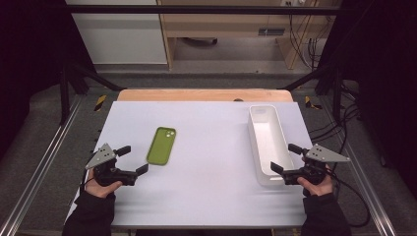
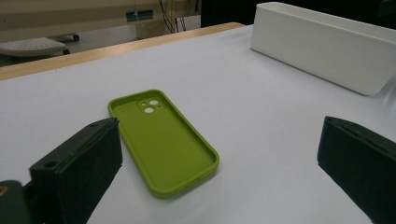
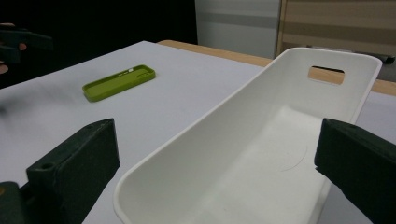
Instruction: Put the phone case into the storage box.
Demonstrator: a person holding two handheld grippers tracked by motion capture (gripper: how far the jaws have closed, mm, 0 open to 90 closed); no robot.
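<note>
Green silicone phone case lies flat on the white tabletop, open side up, at about ten o'clock from the middle of the sheet. You have not touched it yet. Your left hand-held gripper waits just beside it, at its eight o'clock, with the jaws spread wide and nothing between them. Your right hand-held gripper is also spread wide, at the near end of the white bin, which stands at three o'clock, well apart from the case. This long bin has a handle slot in its far wall, and inside I see nothing at all. I judge that the work is only at its start: the case must still be gripped, lifted and probably carried into the bin.
</note>
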